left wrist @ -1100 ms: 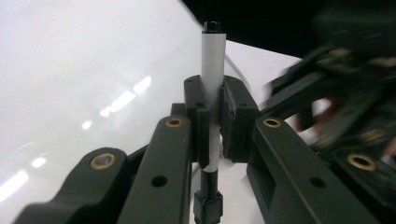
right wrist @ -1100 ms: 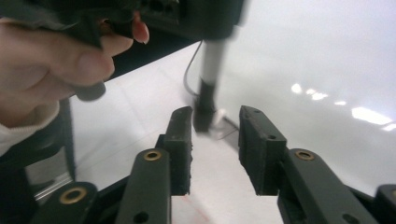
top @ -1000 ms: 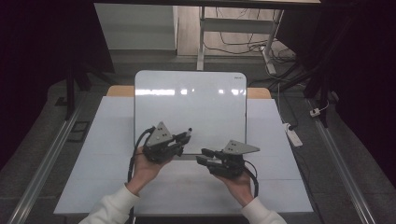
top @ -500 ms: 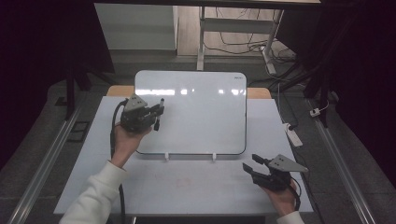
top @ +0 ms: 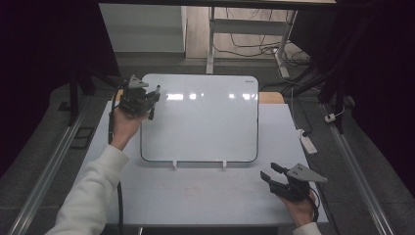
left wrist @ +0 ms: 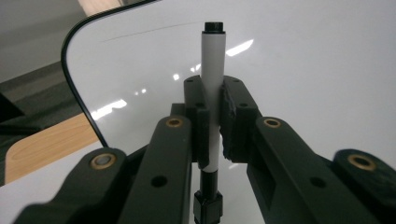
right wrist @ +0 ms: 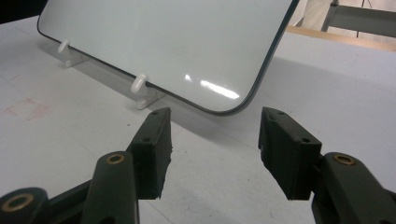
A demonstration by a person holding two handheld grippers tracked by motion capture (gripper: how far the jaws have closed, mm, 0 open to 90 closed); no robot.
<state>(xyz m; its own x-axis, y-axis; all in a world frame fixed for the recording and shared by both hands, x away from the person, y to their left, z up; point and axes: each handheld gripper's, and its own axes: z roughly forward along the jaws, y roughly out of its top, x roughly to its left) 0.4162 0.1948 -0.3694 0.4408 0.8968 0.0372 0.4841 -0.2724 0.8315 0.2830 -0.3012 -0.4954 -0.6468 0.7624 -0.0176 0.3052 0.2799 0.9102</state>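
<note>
Left gripper view has the left gripper point(left wrist: 212, 126) pinching a whiteboard marker point(left wrist: 214, 88) mid-barrel, above the far left corner of the whiteboard point(top: 205, 122). A light, stiff, smooth-barrelled pen like this could twist in the pads, so the mid-barrel grip looks sound. Its writing end is hidden below the jaws, so capped or bare is unclear. By the table's point(top: 195, 196) near right corner, the right gripper point(right wrist: 212, 149) holds nothing, jaws just spread.
</note>
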